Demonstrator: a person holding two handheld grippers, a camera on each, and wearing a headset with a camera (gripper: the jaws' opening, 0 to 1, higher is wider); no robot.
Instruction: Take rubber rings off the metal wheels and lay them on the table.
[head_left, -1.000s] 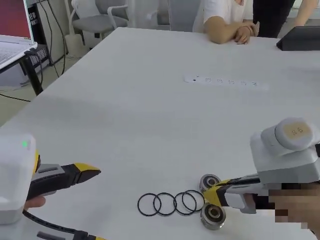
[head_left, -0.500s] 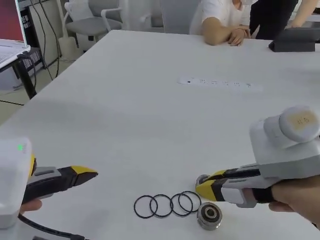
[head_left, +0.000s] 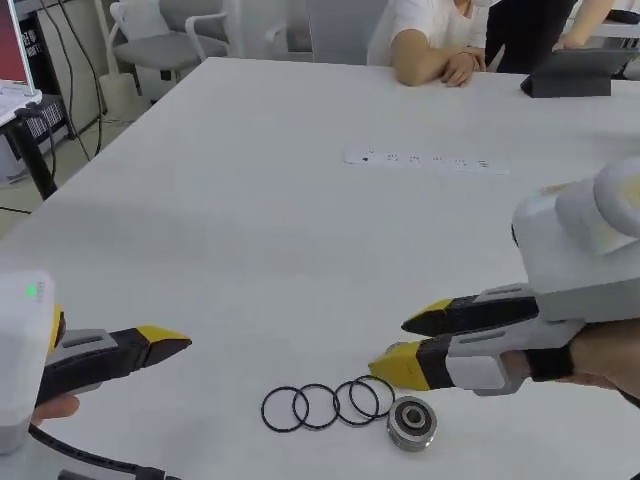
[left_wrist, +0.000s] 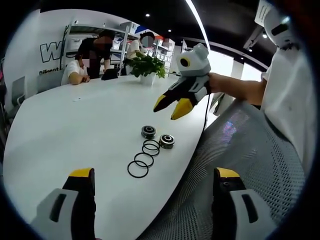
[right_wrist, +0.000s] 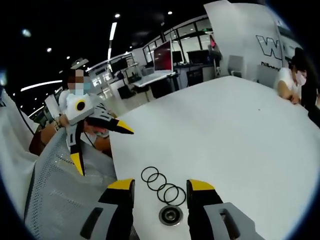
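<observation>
Head view: four black rubber rings (head_left: 318, 405) lie flat on the white table (head_left: 300, 230) in an overlapping row. The last ring in the row ends just beside a metal wheel (head_left: 411, 421), which lies flat close to our edge of the table. Our right tool (head_left: 393, 343) hangs just above that wheel, released, its yellow-tipped jaws parted with nothing between them. Our left tool (left_wrist: 155, 174) is well apart from the wheel, out past the far end of the row of rings. It too is released, its jaws spread wide and holding nothing.

In the left gripper view we see a second wheel (left_wrist: 148, 131) just beside the first, on the side away from us and close to the same end of the row. A white power strip (head_left: 425, 160) lies on the table well beyond the wheel. Farther off still, at the far edge, a seated person (head_left: 440, 60) rests folded arms on the table.
</observation>
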